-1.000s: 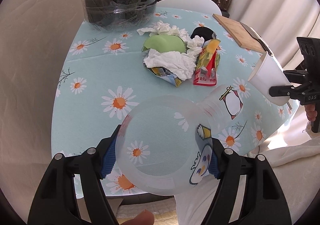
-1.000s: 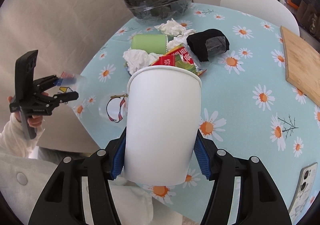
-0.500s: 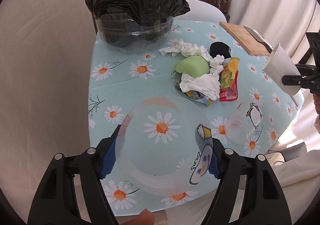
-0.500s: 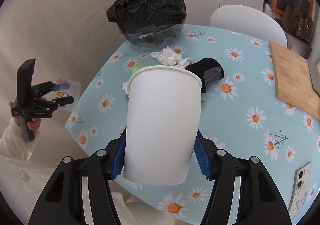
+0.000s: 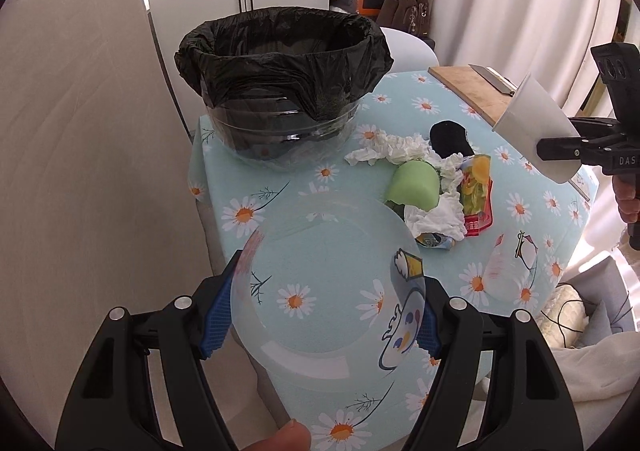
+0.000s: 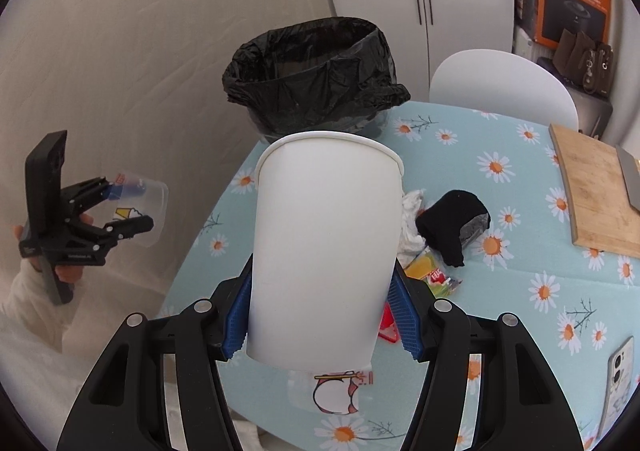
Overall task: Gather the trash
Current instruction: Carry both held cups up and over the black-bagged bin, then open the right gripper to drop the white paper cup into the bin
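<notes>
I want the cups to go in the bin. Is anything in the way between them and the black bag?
Nothing visible is. The clear cup and the white paper cup are both held up above the table, and the bin gapes open beyond them; the leftover trash lies lower, off to the side.

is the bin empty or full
Cannot tell. The black bag gapes open at the top, but neither view shows its bottom; nothing shows above the rim.

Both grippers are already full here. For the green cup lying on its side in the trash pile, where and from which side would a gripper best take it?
The green cup lies on its side, tissues crowding one end. Probably best to come from above and close across its rounded wall near the middle, on the side facing the bin, which looks clear. The wall seems soft, so a light squeeze is wise.
</notes>
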